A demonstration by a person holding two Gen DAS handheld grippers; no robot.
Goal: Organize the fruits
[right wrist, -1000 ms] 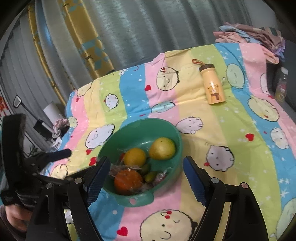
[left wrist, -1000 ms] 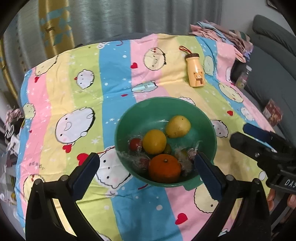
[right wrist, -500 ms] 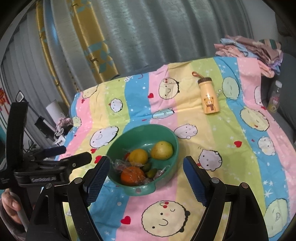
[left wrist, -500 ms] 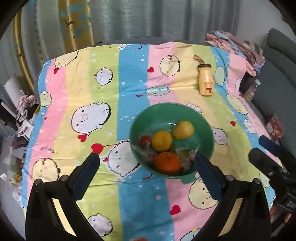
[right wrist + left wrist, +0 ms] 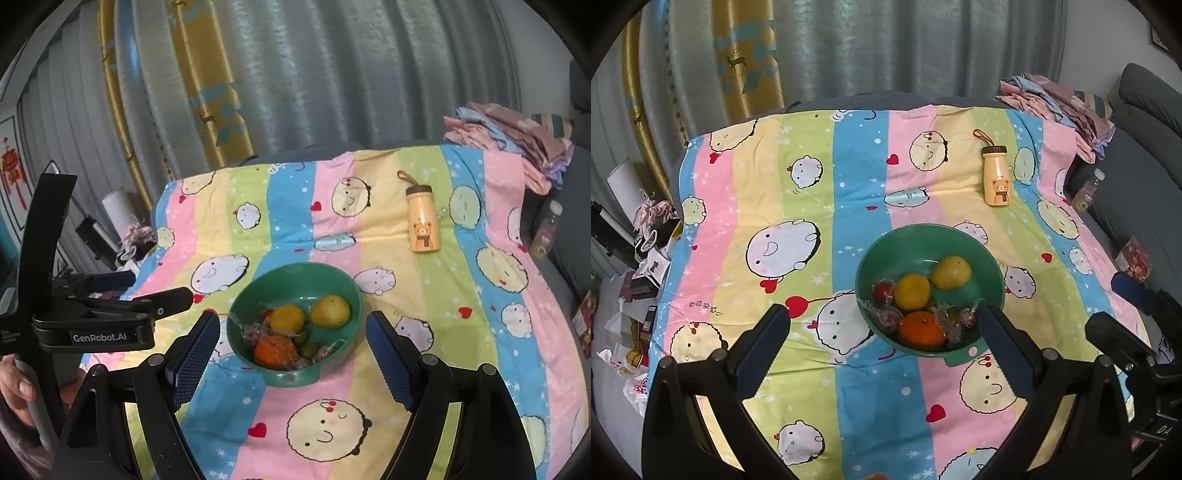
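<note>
A green bowl (image 5: 886, 254) (image 5: 295, 280) stands on the striped cartoon cloth. It holds an orange (image 5: 921, 326) (image 5: 275, 350), a yellow citrus (image 5: 912, 291) (image 5: 287, 317), a yellow pear-like fruit (image 5: 951, 272) (image 5: 330, 311), a small red fruit (image 5: 884, 291), small green fruits (image 5: 308, 349) and clear-wrapped sweets (image 5: 953, 321). My left gripper (image 5: 882, 332) is open and empty, above the cloth short of the bowl. My right gripper (image 5: 291, 354) is open and empty, framing the bowl's near rim from above.
A yellow bear bottle (image 5: 996, 175) (image 5: 423, 218) lies on the cloth behind the bowl to the right. Folded clothes (image 5: 1060, 99) sit at the far right corner. Clutter (image 5: 646, 251) lies on the floor to the left. A grey sofa (image 5: 1145, 122) is right.
Both grippers have drawn back and up from the bowl, so it looks smaller and more of the cloth shows. Both stay open; the fruits have not moved.
</note>
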